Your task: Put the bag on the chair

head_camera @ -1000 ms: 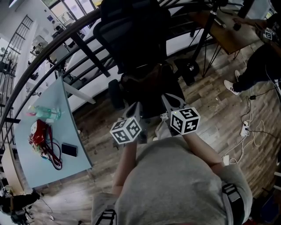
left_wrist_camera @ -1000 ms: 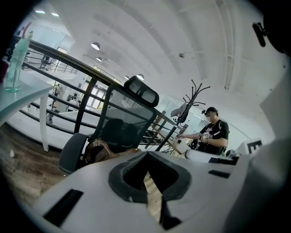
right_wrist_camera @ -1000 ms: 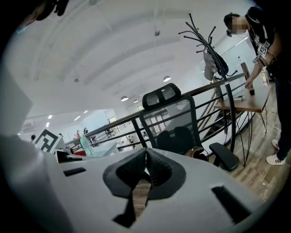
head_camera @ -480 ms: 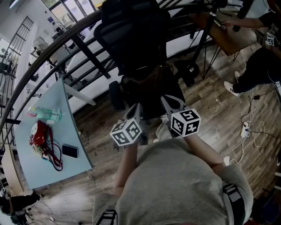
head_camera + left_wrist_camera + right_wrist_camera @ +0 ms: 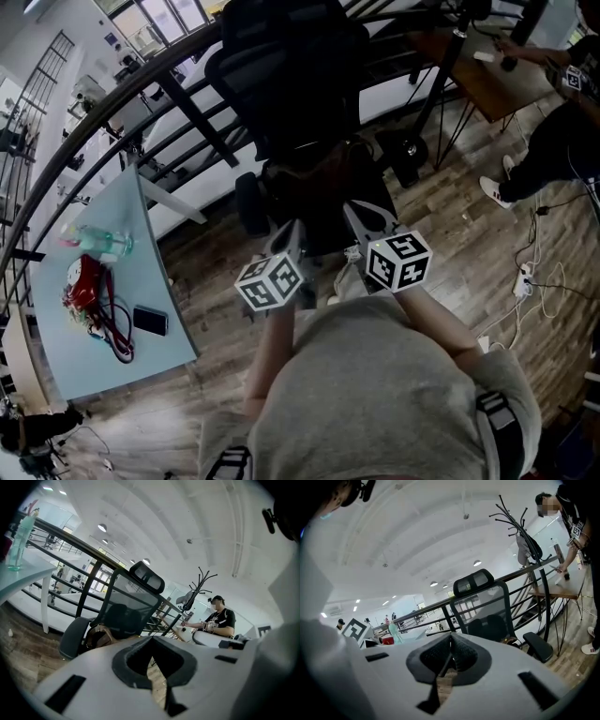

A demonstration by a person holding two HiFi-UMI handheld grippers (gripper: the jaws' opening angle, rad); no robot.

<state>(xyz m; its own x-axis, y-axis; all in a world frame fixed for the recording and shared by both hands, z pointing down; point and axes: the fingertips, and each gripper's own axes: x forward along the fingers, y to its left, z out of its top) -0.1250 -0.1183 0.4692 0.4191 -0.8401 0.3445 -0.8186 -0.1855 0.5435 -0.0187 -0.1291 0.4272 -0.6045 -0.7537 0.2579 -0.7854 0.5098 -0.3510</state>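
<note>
A brown bag (image 5: pixel 314 173) lies on the seat of the black mesh office chair (image 5: pixel 281 75) in front of me. In the left gripper view the bag (image 5: pixel 97 637) rests against the chair (image 5: pixel 126 606) back. The right gripper view shows only a brown edge of the bag (image 5: pixel 512 641) on the chair (image 5: pixel 487 606) seat. My left gripper (image 5: pixel 296 231) and right gripper (image 5: pixel 360 216) are held side by side just short of the seat's near edge, apart from the bag. Both are shut with nothing between the jaws (image 5: pixel 152 642) (image 5: pixel 451 638).
A light blue table (image 5: pixel 159 272) at my left carries a bottle (image 5: pixel 98 242), a red item (image 5: pixel 82 281), a phone (image 5: pixel 148 321) and cords. A dark railing (image 5: pixel 112 94) runs behind the chair. A person (image 5: pixel 553 131) is at a wooden desk (image 5: pixel 487 80) on the right. Cables and a power strip (image 5: pixel 521 278) lie on the floor.
Both grippers stay where they were, shut. Only the person at the wooden desk has shifted a little.
</note>
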